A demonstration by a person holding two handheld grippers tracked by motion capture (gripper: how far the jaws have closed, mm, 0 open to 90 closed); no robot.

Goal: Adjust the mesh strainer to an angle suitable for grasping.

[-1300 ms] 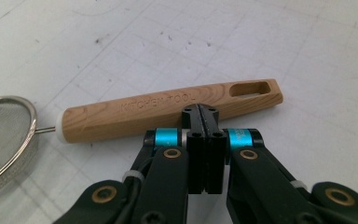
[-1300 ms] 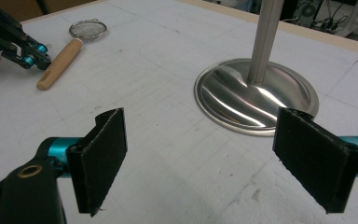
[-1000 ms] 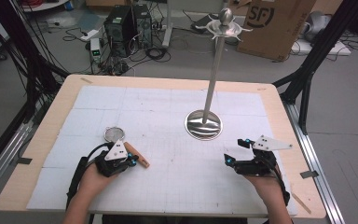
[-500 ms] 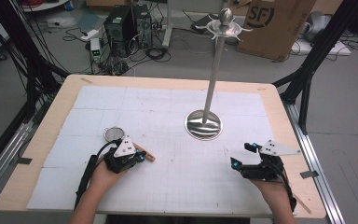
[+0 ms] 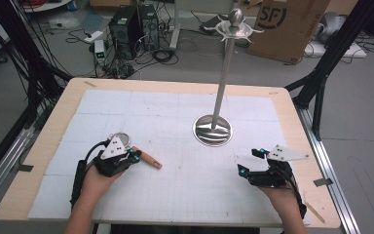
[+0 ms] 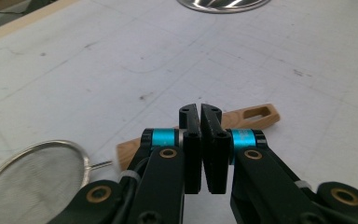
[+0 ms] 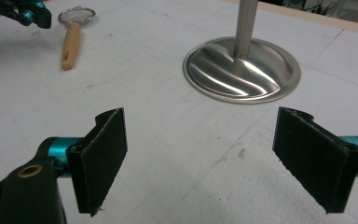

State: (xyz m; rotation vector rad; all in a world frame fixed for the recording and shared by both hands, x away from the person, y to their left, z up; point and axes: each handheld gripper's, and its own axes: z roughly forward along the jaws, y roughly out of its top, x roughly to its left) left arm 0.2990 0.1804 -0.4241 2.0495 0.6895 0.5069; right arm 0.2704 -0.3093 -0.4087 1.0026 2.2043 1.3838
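My left gripper [image 5: 135, 157] hangs just above the strainer [image 5: 122, 138], its jaws pressed almost together with only a thin slit between them and nothing caught inside. In the left gripper view the wooden handle [image 6: 242, 117] lies flat on the white mat [image 5: 175, 190] right behind my closed jaws, and the round mesh bowl [image 6: 32, 172] sits low at the left. The strainer rests on the mat near the table's left side, handle pointing toward the middle. My right gripper [image 5: 251, 162] is well apart from it, over the right side of the mat, jaws spread wide and empty. The steel stand [image 5: 213, 129] rises from its round base between the two grippers, farther back.
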